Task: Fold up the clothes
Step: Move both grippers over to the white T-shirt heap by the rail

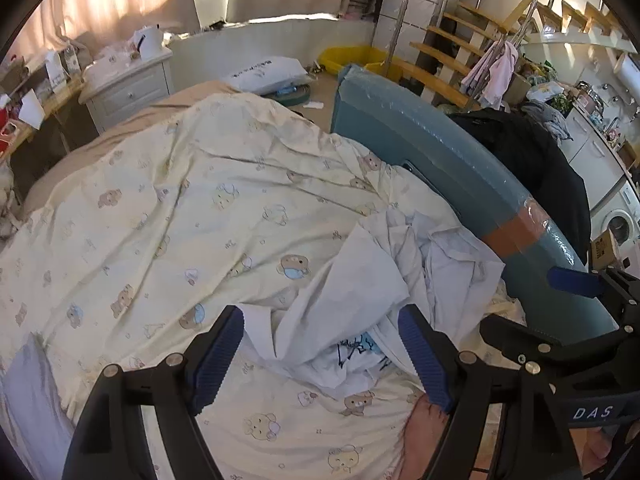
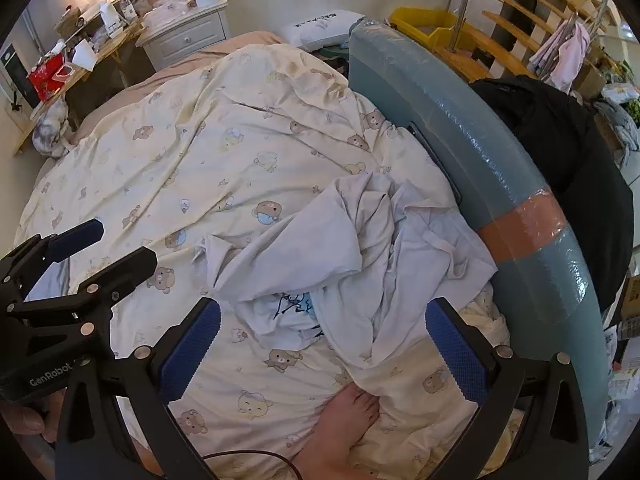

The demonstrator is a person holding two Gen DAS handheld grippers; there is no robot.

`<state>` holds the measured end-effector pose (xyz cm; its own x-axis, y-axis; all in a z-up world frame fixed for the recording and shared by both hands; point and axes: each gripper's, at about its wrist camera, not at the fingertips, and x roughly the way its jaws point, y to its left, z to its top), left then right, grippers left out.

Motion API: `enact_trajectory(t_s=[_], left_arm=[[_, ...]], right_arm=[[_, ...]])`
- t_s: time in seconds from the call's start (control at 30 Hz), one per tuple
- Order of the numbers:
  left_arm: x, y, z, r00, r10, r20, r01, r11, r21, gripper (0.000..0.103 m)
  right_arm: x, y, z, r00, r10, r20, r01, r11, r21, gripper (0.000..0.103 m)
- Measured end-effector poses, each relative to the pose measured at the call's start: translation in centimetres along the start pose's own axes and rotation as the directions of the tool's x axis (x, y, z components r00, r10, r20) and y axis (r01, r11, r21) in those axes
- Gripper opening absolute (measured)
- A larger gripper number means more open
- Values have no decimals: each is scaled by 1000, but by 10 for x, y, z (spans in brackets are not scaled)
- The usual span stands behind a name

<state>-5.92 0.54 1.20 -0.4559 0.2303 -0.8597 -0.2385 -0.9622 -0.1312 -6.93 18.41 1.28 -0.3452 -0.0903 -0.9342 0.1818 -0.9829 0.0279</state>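
Sunlit and cluttered, the bedroom centres on a bed under a bear-print duvet [image 2: 192, 168], where a crumpled pale T-shirt [image 2: 360, 248] lies heaped at centre frame, just beside the teal footboard [image 2: 460, 120]. It looks light, limp and easily bunched; a hem or shoulder edge seems the best hold. Both the left gripper [image 1: 320, 356] and right gripper [image 2: 320, 344] hang above it, jaws wide and empty.

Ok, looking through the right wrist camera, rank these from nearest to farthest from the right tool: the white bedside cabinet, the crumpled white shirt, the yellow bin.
1. crumpled white shirt, just ahead of the right tool, on the bed.
2. yellow bin, far right, beyond the teal bed board.
3. white bedside cabinet, far left. These two far ones are close to call.
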Motion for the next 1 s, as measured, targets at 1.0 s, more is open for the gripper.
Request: enact_trajectory(t_s=[1.0], left_arm=[[10, 0, 6, 1000, -11, -20, 10, 1000, -17, 80]], right_arm=[[9, -8, 1, 996, 75, -52, -72, 996, 58, 103]])
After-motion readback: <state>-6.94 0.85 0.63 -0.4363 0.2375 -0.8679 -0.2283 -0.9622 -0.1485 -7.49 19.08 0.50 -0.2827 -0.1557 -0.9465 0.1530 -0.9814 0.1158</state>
